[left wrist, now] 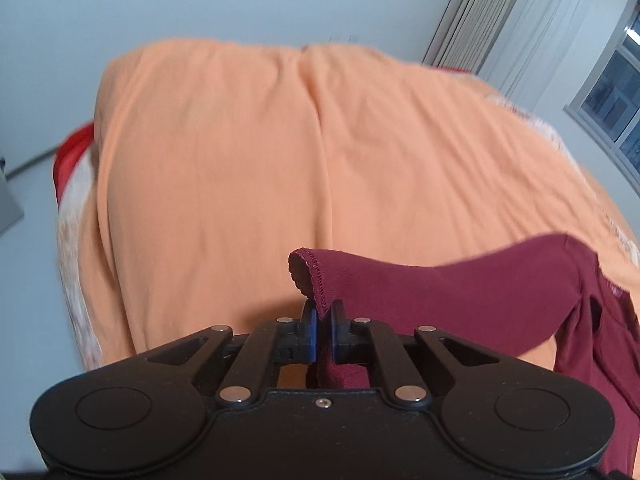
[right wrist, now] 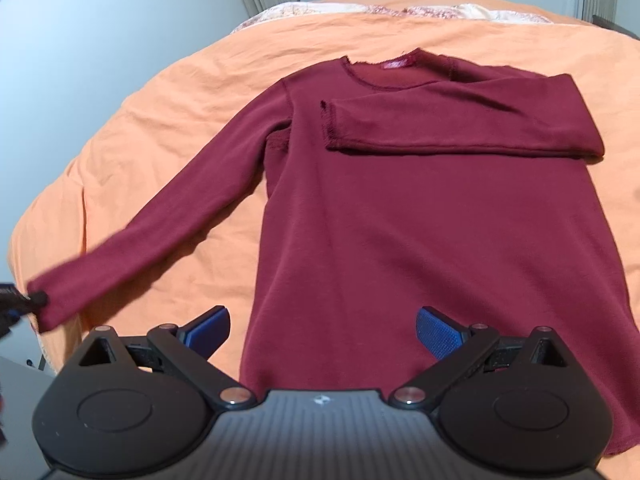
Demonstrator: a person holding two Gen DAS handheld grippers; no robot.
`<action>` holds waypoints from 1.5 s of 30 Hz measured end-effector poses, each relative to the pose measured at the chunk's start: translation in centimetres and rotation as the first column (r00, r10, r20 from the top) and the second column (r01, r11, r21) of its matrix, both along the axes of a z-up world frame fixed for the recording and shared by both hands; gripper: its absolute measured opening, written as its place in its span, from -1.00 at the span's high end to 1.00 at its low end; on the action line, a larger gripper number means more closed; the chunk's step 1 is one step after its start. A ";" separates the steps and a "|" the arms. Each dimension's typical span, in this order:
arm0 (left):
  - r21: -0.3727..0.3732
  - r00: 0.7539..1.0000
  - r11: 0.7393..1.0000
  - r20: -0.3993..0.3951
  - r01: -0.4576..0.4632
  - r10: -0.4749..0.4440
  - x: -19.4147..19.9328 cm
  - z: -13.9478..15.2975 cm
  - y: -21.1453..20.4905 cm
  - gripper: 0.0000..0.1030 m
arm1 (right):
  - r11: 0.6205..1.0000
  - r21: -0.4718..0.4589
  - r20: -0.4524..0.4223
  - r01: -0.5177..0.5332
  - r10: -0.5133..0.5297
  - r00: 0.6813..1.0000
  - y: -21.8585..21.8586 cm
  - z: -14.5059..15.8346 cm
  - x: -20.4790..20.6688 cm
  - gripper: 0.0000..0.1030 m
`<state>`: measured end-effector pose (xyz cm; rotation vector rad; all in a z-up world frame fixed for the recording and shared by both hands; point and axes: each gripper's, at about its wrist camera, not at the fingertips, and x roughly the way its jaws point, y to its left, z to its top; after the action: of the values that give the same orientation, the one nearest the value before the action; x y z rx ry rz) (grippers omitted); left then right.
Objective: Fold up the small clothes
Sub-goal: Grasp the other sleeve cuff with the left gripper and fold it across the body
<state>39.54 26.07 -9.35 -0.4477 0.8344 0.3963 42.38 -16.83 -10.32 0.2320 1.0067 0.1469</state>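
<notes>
holding item one: your left gripper, jaws clamped on the cuff of the maroon long-sleeve top, with the hem edge standing up between the blue pads. item two: your right gripper, jaws spread wide and gripping nothing, poised over the lower hem of the top. item three: the top itself, lying flat and face up on the orange bedsheet, neckline away from you; one sleeve is already laid across the chest, the other sleeve is stretched out diagonally to the side and lifted at its end. step in hand, as judged: folding that second sleeve across the body. to do it well, keep the cuff pinched firmly, carry it up and over in a low arc so the fabric does not twist, and lay it parallel to the sleeve already folded, just below or on it. consider pressing your free gripper onto the body near the shoulder seam so the torso does not drag.
</notes>
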 end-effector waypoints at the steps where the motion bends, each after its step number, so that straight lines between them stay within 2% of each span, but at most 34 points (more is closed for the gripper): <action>1: 0.012 1.000 1.000 0.015 0.002 -0.002 0.3 0.7 0.3 0.89 | 1.000 -0.005 0.005 0.004 -0.004 1.000 -0.2 0.0 0.0 -0.98; 5: 0.074 0.998 0.997 0.066 0.015 -0.020 2.0 3.4 1.4 0.89 | 0.999 -0.030 0.021 0.025 -0.025 0.999 -0.9 0.0 0.3 -0.98; 12: 0.157 0.987 0.987 0.151 0.026 -0.050 6.6 8.3 2.5 0.89 | 0.998 -0.028 -0.004 0.048 -0.048 0.999 -2.0 -0.6 0.4 -0.98; 18: 0.195 0.967 0.978 0.224 0.078 -0.122 10.4 13.0 0.4 0.89 | 0.998 -0.026 0.007 0.053 -0.053 0.999 -2.7 -0.9 0.9 -1.00; 22: 0.211 0.928 0.964 0.298 0.164 -0.223 12.2 15.8 -4.1 0.89 | 0.995 -0.027 0.016 0.093 -0.093 0.996 -3.8 -1.0 1.4 -1.00; 28: 0.249 0.848 0.906 0.333 0.343 -0.412 14.7 17.9 -13.6 0.89 | 0.991 -0.020 0.016 0.133 -0.133 0.991 -6.2 -1.1 1.6 -1.00; 33: 0.260 0.785 0.854 0.340 0.451 -0.518 16.8 17.2 -22.4 0.89 | 0.984 -0.031 0.025 0.175 -0.175 0.984 -8.9 -0.5 1.0 -1.00; 37: 0.258 0.753 0.816 0.318 0.516 -0.577 18.6 15.1 -29.6 0.89 | 0.979 -0.061 0.048 0.195 -0.192 0.980 -11.5 0.2 0.2 -1.00; 40: 0.241 0.728 0.775 0.267 0.584 -0.632 20.2 12.3 -34.8 0.89 | 0.971 -0.095 0.061 0.219 -0.214 0.975 -13.3 0.5 -0.5 -1.00; 43: 0.278 0.690 0.720 0.210 0.636 -0.692 21.3 8.7 -39.8 0.88 | 0.961 -0.110 0.055 0.254 -0.249 0.967 -15.0 0.4 -1.2 -1.00; 45: 0.254 0.686 0.700 0.156 0.667 -0.711 21.8 6.0 -41.8 0.88 | 0.954 -0.110 0.041 0.279 -0.276 0.960 -15.9 0.2 -1.8 -1.00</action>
<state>61.30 -15.70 -3.38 0.0180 0.6593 -0.2981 40.59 -32.74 -10.14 0.2635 0.9440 -0.1636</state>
